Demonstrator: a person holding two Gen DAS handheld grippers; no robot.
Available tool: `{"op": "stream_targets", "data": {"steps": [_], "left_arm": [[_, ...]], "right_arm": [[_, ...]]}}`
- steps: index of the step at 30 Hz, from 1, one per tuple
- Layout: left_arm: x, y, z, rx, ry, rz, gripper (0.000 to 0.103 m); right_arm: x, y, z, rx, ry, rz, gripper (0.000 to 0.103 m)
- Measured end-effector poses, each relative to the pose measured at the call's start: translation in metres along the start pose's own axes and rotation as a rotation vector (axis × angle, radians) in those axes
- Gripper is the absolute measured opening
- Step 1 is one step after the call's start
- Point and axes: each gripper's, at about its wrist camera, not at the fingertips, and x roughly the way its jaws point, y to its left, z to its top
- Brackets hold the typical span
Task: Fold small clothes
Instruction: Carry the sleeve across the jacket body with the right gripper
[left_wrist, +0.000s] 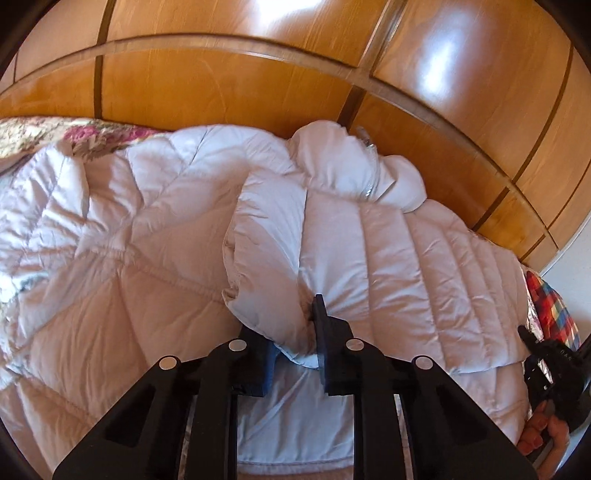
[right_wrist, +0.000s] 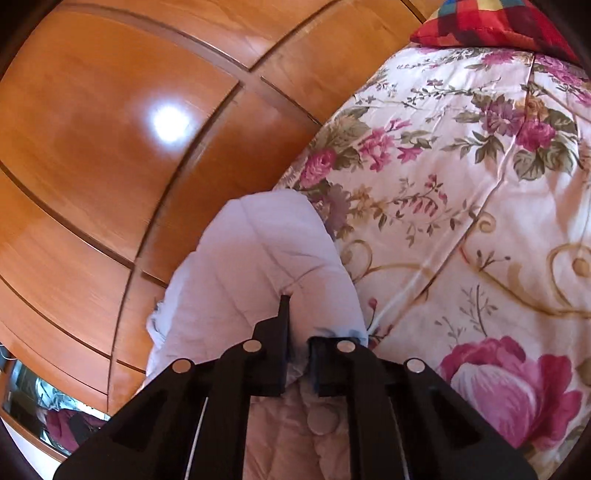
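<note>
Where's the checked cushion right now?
The checked cushion sits at the top right of the right wrist view, beyond the floral bedspread; in the left wrist view it peeks out at the far right edge past the white quilted jacket.

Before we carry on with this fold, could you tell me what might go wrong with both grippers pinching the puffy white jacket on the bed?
1. The left gripper bites only a bulging fold of the slippery quilted jacket; it could slip free when lifted.
2. The right gripper pinches a thin edge, so pulling may drag the jacket across the floral bedspread rather than fold it.
3. The padding may spring back open.
</note>
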Motion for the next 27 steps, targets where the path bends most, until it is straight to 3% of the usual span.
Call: {"op": "stream_targets", "data": {"steps": [10,13,16,18,22,26,27], "left_arm": [[-0.012,0.019,-0.006,-0.037,-0.01,-0.024,0.021],[-0.035,0.031,-0.009,-0.057,-0.03,-0.034,0.03],[-0.063,0.05,-0.013,-0.086,-0.063,-0.022,0.045],[-0.082,0.069,-0.018,-0.098,-0.095,0.005,0.058],[-0.111,0.111,-0.026,-0.114,-0.133,0.079,0.058],[-0.132,0.16,-0.035,-0.265,-0.162,0.107,0.058],[-0.135,0.171,-0.038,-0.3,-0.165,0.11,0.063]], "right_arm": [[0.002,0.001,-0.004,-0.026,-0.009,-0.046,0.022],[0.003,0.005,-0.005,-0.041,-0.013,-0.055,0.028],[0.001,0.017,-0.007,-0.086,0.006,-0.071,0.05],[-0.005,0.032,-0.009,-0.136,0.026,-0.139,0.058],[-0.031,0.054,-0.027,-0.161,0.024,-0.217,0.063],[-0.048,0.093,-0.058,-0.371,-0.03,-0.248,0.064],[-0.048,0.106,-0.069,-0.454,-0.04,-0.245,0.066]]}}
